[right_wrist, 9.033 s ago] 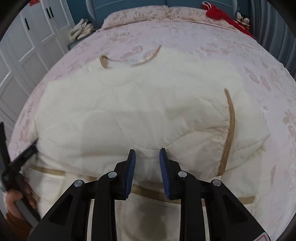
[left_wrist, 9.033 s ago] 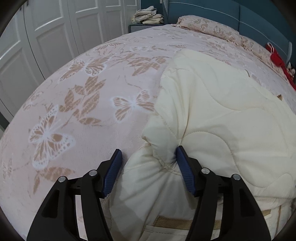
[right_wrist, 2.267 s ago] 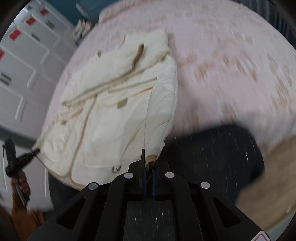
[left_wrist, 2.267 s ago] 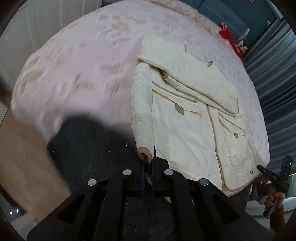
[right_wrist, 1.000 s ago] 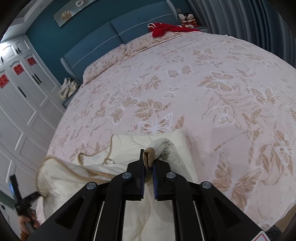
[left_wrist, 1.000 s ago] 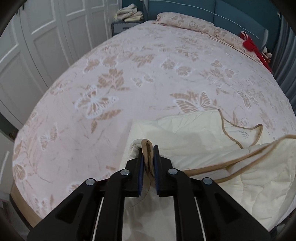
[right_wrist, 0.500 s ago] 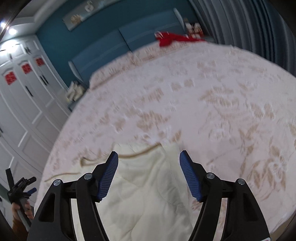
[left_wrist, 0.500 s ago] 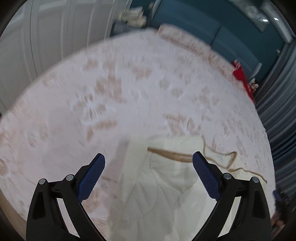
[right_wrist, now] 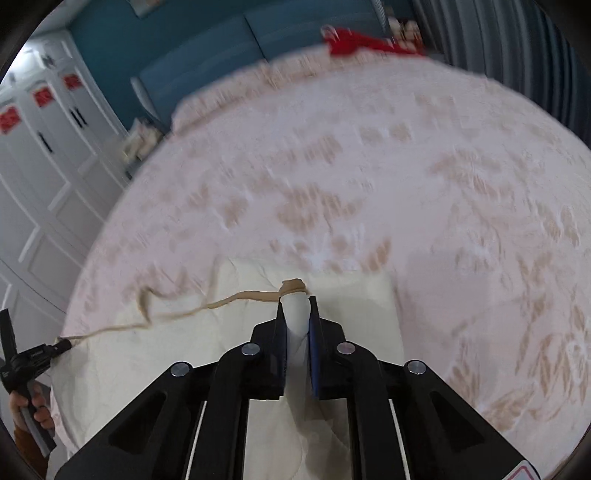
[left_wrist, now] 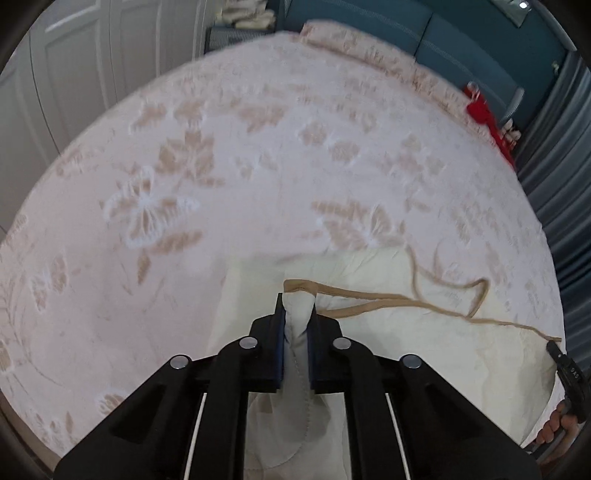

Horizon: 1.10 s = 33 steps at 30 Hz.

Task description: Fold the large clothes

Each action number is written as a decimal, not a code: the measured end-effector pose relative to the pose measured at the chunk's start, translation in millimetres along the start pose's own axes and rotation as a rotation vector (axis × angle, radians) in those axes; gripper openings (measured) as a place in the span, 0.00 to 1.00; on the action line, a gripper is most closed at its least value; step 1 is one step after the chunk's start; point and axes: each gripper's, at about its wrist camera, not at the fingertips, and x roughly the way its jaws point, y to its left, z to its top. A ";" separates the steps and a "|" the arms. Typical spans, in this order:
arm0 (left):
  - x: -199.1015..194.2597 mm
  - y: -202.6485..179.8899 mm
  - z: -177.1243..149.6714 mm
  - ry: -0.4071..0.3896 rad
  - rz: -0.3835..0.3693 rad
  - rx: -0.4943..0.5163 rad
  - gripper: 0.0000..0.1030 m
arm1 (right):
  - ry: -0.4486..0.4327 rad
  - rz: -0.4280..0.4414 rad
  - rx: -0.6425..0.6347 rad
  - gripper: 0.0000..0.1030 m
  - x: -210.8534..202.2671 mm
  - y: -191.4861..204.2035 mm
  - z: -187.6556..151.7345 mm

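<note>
The quilted jacket (left_wrist: 424,350) is a pale cream with thin tan piping (left_wrist: 399,301) along its edge. It lies on a bedspread (left_wrist: 258,147) that's soft pink with beige-and-white butterfly prints. Upper right there's a teal headboard (left_wrist: 424,26) and something bright red (left_wrist: 484,114) by it. Wardrobe doors (right_wrist: 44,177) at left are white with red stickers. Both grippers have black frames with blue pads (left_wrist: 279,332).

cream quilted jacket (left_wrist: 424,332) with tan trim (folded over itself), lying on the bed, two corners pinched up
</note>
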 end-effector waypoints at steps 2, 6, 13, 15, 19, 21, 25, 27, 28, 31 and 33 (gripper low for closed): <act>-20.0 -3.0 9.7 -0.065 -0.009 0.001 0.07 | -0.061 0.026 0.026 0.07 -15.8 0.7 9.2; -26.8 -7.7 28.1 -0.109 -0.002 -0.014 0.08 | -0.136 0.049 0.087 0.07 -26.3 -4.1 26.6; 54.5 -18.1 14.6 0.013 0.175 0.043 0.08 | 0.000 -0.082 0.069 0.07 42.6 -13.5 9.4; 67.3 -15.9 7.8 0.023 0.195 0.047 0.08 | 0.030 -0.100 0.071 0.07 57.5 -18.6 3.1; 89.1 -10.9 -3.7 0.031 0.228 0.067 0.09 | 0.078 -0.124 0.066 0.07 81.7 -27.1 -10.4; 95.8 -10.8 -8.7 0.021 0.238 0.083 0.10 | 0.085 -0.124 0.067 0.07 90.3 -29.9 -17.9; 105.2 -15.9 -20.0 -0.020 0.271 0.124 0.11 | 0.071 -0.143 0.031 0.07 99.6 -27.5 -28.1; 107.8 -16.9 -20.6 -0.031 0.273 0.124 0.11 | 0.058 -0.146 0.020 0.07 103.3 -26.8 -32.0; 108.8 -16.5 -21.0 -0.036 0.270 0.122 0.11 | 0.057 -0.142 0.023 0.07 104.9 -27.8 -31.9; 110.9 -13.9 -21.6 -0.046 0.260 0.111 0.11 | 0.050 -0.117 0.048 0.06 108.7 -33.5 -32.1; 112.3 -14.4 -21.1 -0.051 0.265 0.113 0.11 | 0.046 -0.116 0.051 0.06 109.9 -33.7 -31.5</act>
